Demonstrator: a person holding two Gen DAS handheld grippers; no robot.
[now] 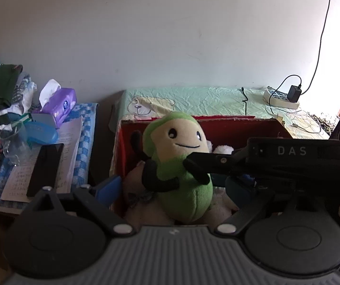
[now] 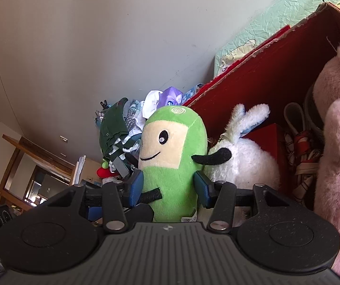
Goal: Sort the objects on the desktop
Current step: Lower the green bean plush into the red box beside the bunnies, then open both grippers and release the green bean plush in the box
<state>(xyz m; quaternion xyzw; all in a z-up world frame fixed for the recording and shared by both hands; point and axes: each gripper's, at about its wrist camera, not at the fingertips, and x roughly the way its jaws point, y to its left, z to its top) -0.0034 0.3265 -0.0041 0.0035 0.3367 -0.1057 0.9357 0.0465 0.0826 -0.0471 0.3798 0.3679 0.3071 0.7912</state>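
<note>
Clamping the green plush toy [image 2: 173,163] is the right gripper [image 2: 168,187], with its two blue pads [image 2: 136,187] pressed into the toy's lower body from either side, so the jaws are partly closed around the soft belly, not fully shut. The toy stands upright between the fingers, long axis vertical, head up and face turned toward the left of that view. From the left wrist view you can see the right gripper's black body coming in from the right side, crossing in front of the toy's middle.

Outward from there: the toy sits at the near-left end of the red cardboard box [image 2: 265,71], right next to a white fluffy bunny [image 2: 246,159], and its black arm lies across the bunny. A big pink plush [image 2: 336,166] fills the right end of the box.

The left gripper [image 1: 170,185] is wide open and holding nothing; only its left blue pad [image 1: 109,187] is clearly visible, the other side is hidden behind the right gripper. The toy sits straight ahead of it between the fingers' line, but nothing touches.

So my read: the right hand owns this one. Whether it's going in or coming out of the box I can't say, but any move is basically straight up or down along the toy's axis, and that arm draped on the bunny could snag.
</note>
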